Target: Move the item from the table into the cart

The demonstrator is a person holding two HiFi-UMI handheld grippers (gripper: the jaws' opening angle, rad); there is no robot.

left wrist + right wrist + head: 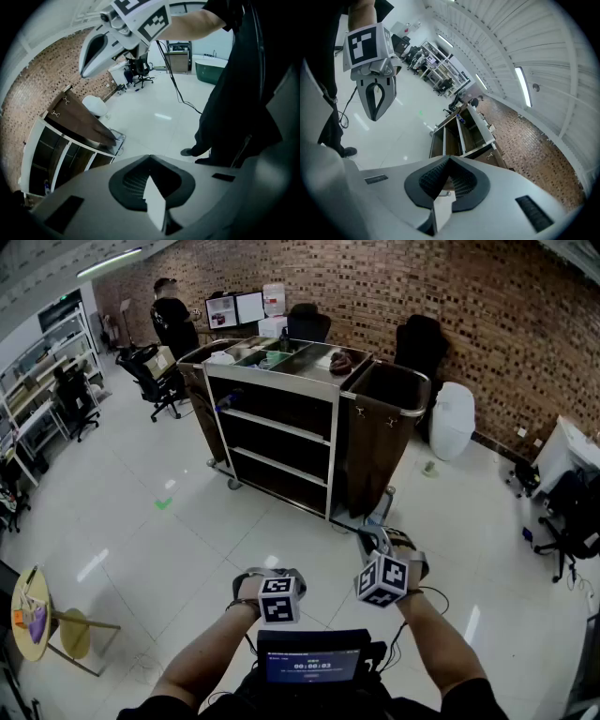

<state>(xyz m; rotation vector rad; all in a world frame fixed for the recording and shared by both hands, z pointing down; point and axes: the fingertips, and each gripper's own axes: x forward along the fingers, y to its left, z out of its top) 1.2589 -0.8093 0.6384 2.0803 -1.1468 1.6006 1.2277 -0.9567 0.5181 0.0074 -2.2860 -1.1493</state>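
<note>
Your left tool [150, 161] and right tool [449, 161] each have their jaws together on nothing, held near your chest; reach in like that and you would likely only shove the item [36, 624]; it lies on the small round tabletop [28, 592] low to your left, well apart from the cart [281, 442] ahead; that tabletop looks light on thin legs, so a nudge might tip it; the item is purple, small, too blurred to name.

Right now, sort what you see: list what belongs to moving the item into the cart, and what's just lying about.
For the job: cart; small round table; purple item on it, probably the one to move; left gripper and right gripper, both shut and empty.

Lying about: office chair; monitors; white container; standing person.
</note>
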